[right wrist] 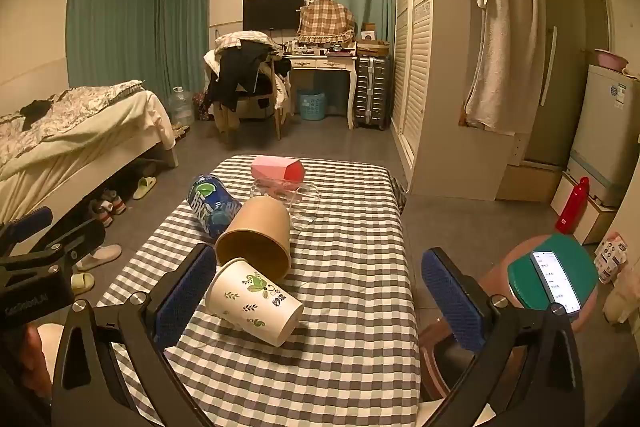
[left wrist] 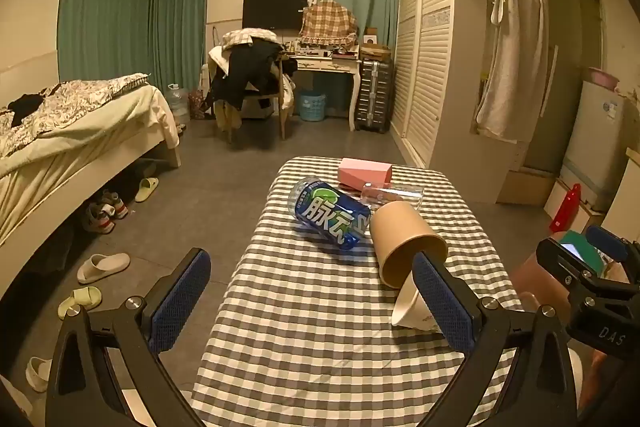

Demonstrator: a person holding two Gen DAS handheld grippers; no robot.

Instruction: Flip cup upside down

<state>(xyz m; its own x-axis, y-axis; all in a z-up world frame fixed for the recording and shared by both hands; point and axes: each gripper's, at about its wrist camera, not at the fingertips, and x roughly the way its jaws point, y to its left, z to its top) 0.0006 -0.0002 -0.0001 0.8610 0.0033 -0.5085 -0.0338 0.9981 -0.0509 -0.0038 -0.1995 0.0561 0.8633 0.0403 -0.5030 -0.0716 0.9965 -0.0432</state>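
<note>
A white paper cup with green leaf prints (right wrist: pixel 254 301) lies on its side on the checked tablecloth (right wrist: pixel 340 307), its mouth toward the near right. In the left wrist view only a part of it (left wrist: pixel 408 303) shows behind the right finger. A brown paper cup (right wrist: pixel 256 239) (left wrist: pixel 408 247) lies on its side just behind it, its mouth toward me. My right gripper (right wrist: pixel 320 303) is open, its left finger next to the white cup's base. My left gripper (left wrist: pixel 316 301) is open and empty, left of the cups.
A blue drink bottle (left wrist: pixel 330 213) (right wrist: pixel 210 207), a clear glass cup (right wrist: pixel 294 201) (left wrist: pixel 394 195) and a pink box (left wrist: pixel 365 171) (right wrist: pixel 277 167) lie farther back on the table. A phone on a green-topped stool (right wrist: pixel 554 279) stands to the right. A bed (left wrist: pixel 72 139) and slippers are on the left.
</note>
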